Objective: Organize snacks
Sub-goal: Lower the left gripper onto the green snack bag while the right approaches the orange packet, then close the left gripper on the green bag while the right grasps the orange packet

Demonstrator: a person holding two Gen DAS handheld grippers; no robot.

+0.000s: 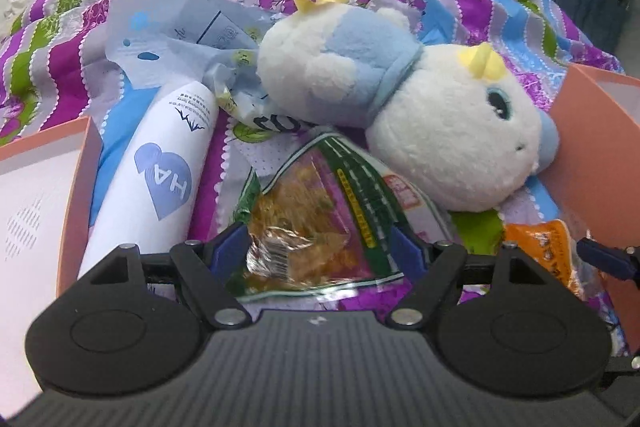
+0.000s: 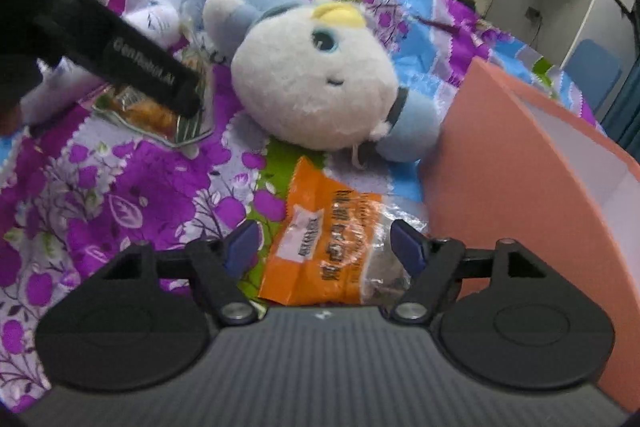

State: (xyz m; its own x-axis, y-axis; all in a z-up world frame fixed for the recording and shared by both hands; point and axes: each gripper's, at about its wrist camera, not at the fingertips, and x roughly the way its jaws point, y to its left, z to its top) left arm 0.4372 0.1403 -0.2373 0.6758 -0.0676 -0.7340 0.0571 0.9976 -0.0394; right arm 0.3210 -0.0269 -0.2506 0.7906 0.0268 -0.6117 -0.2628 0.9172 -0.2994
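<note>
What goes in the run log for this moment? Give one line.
left gripper: open, astride green snack packet | right gripper: open, astride orange snack packet | neither gripped | plush toy between them

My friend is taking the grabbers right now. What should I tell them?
Left gripper: open, jaws on either side of the green snack bag, not squeezing it.
Right gripper: open, jaws on either side of the orange snack bag, not squeezing it.
Both bags lie on the flowery bedspread below the plush toy. A pink box stands to the right, another pink box to the left.
Done: no snack in either box that can be seen.
Left: grip both bags and put them away.
</note>
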